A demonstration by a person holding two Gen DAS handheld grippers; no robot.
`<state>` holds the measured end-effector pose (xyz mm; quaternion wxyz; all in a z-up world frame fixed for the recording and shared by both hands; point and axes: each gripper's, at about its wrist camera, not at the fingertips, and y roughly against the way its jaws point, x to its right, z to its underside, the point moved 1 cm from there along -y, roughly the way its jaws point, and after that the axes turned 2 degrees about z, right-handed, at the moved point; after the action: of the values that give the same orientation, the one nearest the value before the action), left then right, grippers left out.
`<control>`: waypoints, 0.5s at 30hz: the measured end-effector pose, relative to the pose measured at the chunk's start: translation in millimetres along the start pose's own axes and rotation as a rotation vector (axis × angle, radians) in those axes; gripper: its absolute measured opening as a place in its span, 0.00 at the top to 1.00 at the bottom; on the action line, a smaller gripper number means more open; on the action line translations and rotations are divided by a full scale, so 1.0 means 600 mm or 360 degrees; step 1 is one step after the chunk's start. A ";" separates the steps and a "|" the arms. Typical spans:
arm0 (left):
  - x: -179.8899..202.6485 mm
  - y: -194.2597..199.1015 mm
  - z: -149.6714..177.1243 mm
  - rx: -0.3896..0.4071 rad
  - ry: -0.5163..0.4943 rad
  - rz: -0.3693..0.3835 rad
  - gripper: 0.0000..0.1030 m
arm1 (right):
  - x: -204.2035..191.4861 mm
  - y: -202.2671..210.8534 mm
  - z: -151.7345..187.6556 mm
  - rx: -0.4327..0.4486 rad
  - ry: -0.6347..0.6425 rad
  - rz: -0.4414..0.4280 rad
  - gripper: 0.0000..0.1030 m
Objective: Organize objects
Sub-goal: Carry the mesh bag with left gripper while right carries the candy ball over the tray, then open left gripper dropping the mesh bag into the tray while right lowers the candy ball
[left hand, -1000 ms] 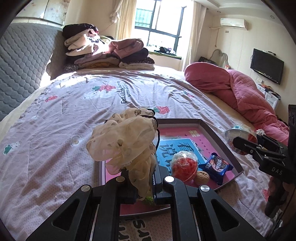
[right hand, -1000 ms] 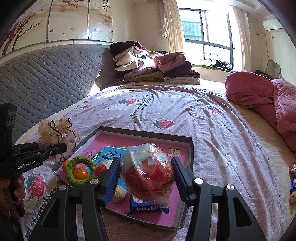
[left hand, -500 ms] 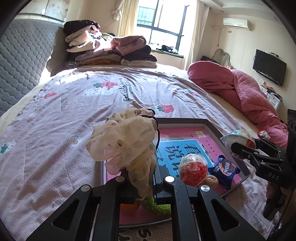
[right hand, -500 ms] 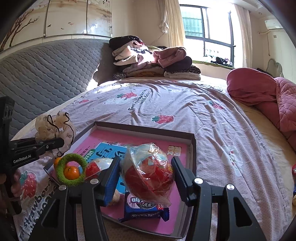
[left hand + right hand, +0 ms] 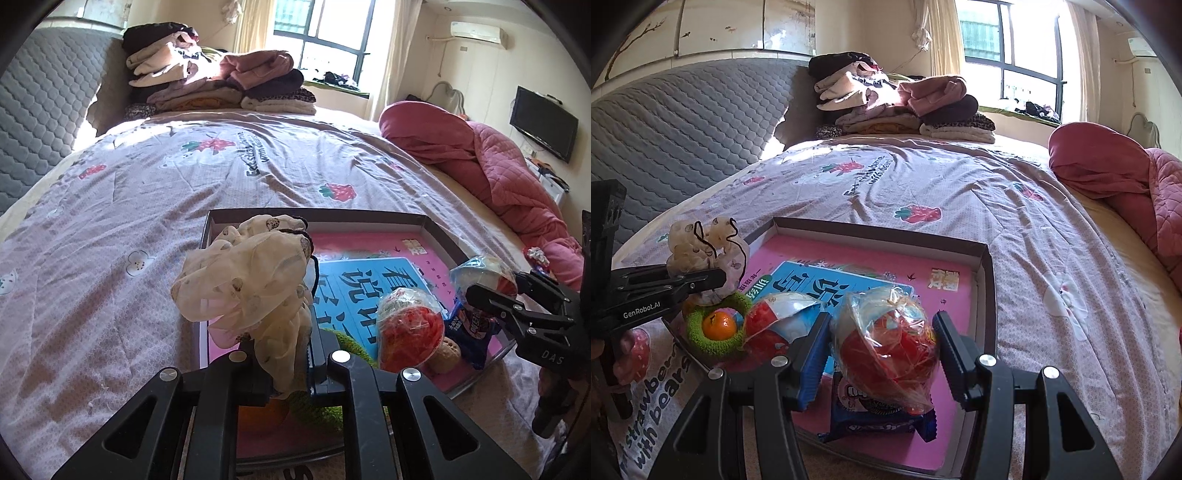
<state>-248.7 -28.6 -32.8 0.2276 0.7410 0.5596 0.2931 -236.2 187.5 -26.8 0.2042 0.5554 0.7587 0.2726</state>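
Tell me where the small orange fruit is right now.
In the right wrist view the orange fruit sits inside the green ring, at the near-left corner of the tray, just below the left gripper.

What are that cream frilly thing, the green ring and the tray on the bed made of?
The cream scrunchie looks like sheer, gauzy fabric: light passes through its crinkled folds. The green ring seems to be fuzzy yarn or chenille, judging by its tufted, matte surface. The tray is probably cardboard: thin, dark folded walls and a printed, slightly glossy pink floor.

Left hand-held gripper jaws opening; right hand-held gripper clamped, angled down.
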 end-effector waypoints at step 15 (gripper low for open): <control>0.006 -0.018 0.010 -0.0084 -0.0041 -0.0058 0.59 | -0.005 -0.018 0.011 -0.0075 0.0025 0.0050 0.46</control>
<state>-251.5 -22.3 -43.6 0.2595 0.7281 0.5622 0.2940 -239.1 183.3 -38.9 0.2068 0.5601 0.7447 0.2981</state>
